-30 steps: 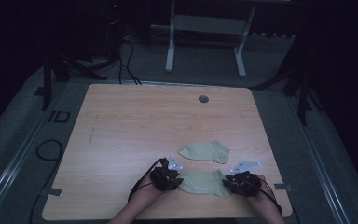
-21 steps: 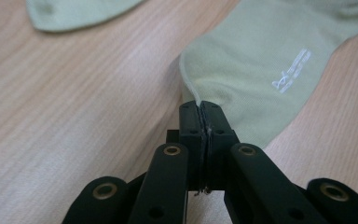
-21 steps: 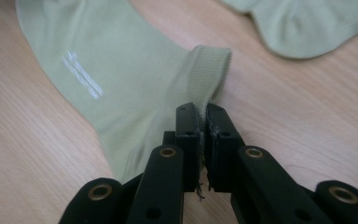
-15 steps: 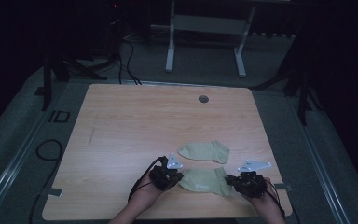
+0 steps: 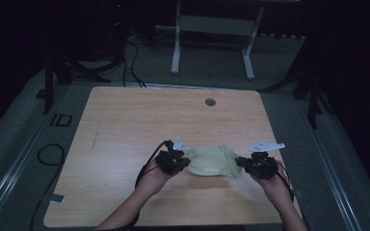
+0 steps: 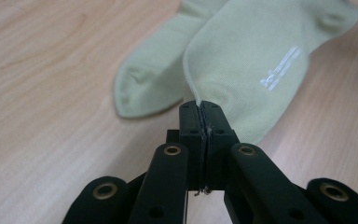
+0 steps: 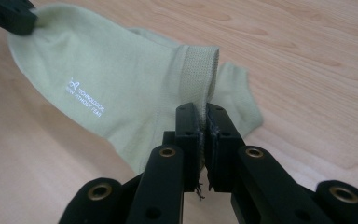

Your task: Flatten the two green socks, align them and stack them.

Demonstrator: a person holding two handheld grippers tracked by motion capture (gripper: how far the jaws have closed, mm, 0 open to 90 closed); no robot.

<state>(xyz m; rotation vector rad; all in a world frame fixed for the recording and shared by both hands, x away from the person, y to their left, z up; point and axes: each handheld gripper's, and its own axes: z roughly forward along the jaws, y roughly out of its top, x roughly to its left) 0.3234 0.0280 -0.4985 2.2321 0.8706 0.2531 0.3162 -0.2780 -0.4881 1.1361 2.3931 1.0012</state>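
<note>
While stretched between them, sock [image 5: 212, 161] pinched — left gripper [image 6: 200, 109] jaws clenched on toe, right gripper [image 7: 203, 112] on cuff.

The high view is dim. The room around the table [image 5: 125, 125] is almost black, and the wood looks dull and a bit grainy. No strong shadows fall on it. The two gripper views are much brighter, with soft, even light. In them the sock [image 6: 261, 60] looks pale and clear in the middle, and its white print is sharp. The near black jaws are a little blurry, and the far wood is soft too.
</note>
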